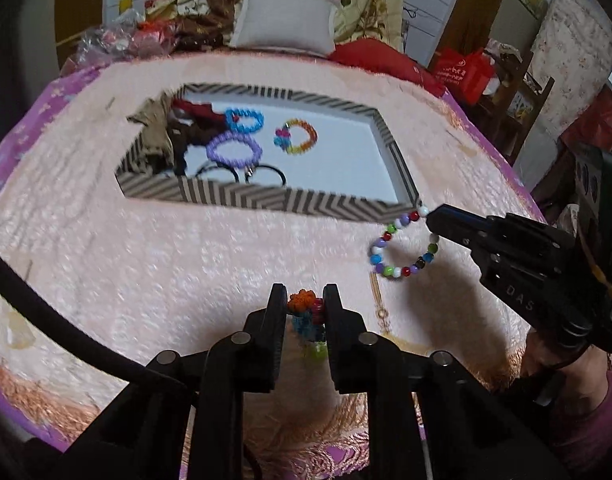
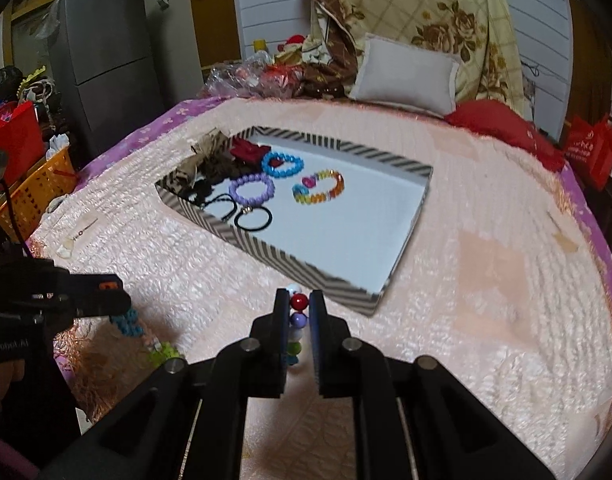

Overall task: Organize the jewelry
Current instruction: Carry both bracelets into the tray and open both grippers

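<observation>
One striped tray (image 2: 290, 258) holds three bead bracelets (image 2: 252, 189) and two black hair ties (image 2: 253, 218); two more bracelets (image 1: 402, 246) hang nearer, one per gripper.

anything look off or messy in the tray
Mostly tidy: bracelets and hair ties lie flat in the tray. The odd part is the far left corner, where crumpled cloth spills over the rim.

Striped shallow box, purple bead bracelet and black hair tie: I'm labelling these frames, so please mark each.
Striped shallow box (image 2: 266, 248): right wrist view, on its near striped wall.
Purple bead bracelet (image 2: 237, 187): right wrist view, on the ring's left-hand beads.
Black hair tie (image 2: 268, 216): right wrist view, on the loop's right side.
</observation>
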A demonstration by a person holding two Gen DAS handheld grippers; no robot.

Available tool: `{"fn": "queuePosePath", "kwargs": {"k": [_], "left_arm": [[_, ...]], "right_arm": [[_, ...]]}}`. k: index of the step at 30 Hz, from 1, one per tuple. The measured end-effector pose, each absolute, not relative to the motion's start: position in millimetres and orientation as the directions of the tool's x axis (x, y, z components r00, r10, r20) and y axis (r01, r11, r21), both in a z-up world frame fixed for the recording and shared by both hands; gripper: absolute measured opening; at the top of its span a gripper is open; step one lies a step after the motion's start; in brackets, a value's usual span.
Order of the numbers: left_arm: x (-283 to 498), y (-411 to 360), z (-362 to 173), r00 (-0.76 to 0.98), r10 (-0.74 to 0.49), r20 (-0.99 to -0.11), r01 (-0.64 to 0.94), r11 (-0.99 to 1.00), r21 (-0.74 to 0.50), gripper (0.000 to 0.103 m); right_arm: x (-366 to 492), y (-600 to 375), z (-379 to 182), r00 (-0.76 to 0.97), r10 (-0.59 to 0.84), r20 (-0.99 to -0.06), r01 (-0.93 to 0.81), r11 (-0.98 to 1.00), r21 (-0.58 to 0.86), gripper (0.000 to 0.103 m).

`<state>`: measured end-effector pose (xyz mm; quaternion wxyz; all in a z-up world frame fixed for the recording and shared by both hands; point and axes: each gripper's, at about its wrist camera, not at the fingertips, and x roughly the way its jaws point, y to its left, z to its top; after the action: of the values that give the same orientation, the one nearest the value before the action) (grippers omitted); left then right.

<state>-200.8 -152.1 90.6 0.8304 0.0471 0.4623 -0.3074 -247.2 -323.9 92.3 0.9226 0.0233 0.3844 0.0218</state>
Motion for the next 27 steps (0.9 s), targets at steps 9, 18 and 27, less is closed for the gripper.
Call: {"fn": "queuePosePath", "kwargs": {"k": [9,18,27], "left_arm": [[-188.7,-150.4,107.2,0.433,-0.443,-0.785,0.544,0.823,-0.165,0.032],[-169.6,-153.5,124.3,0.455,-0.440,-0.774,0.531,0.832,-0.161,0.032],[-133.8,-179.4,151.0,0.469,-0.458,-0.755,0.534,0.828,-0.170,0.032]], "right_arm": [[-243.8,-330.2,113.9,0.730,0.038,-0.682,-0.019,0.999,0.035,0.009],[-232.5,-342.2,128.7,0.743,0.024,-0.669,-0.009,1.000,0.027,0.009],[-198.5,-366.6,134.1,0.733,0.020,-0.680,0.016,0.999,0.046,0.009]]}}
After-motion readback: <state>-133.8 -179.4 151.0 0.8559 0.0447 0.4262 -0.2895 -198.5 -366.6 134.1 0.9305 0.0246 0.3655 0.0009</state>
